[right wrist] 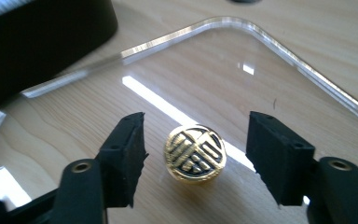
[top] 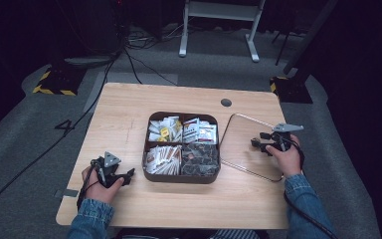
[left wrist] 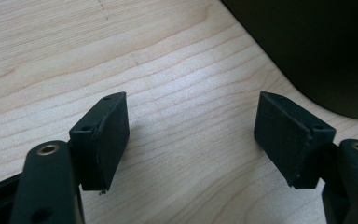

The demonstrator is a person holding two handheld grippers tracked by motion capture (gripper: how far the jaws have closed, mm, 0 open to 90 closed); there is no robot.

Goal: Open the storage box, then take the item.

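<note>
I hold one gripper in each hand at a wooden table (top: 129, 107). My left gripper (top: 128, 178) sits near the table's front-left part, just left of the dark box (top: 181, 177), with bare wood to its left and ahead of it. Its jaws are spread wide with nothing between them. In the left gripper view the wood grain runs clear under my left gripper (left wrist: 191, 133), and the box's dark wall (left wrist: 317, 51) rises at the upper right, near the right jaw but not touching it.

My right gripper (top: 256, 145) rests over the clear lid (top: 238, 144), which lies flat on the table just right of the box. The lid's rounded far corner stays inside the table's right edge. From above I cannot make out the knob; the right gripper view shows it plainly: one round gold knob (right wrist: 195, 154) with a black pattern, standing on the lid (right wrist: 279, 51). My right gripper (right wrist: 196, 156) has its jaws spread on either side of the knob, with a gap on both sides and neither touching it.

The high view shows the box split into four compartments: packets in three of them, and darker contents in the near-right one that I cannot identify. I count one box, one lid, one knob and two grippers.
</note>
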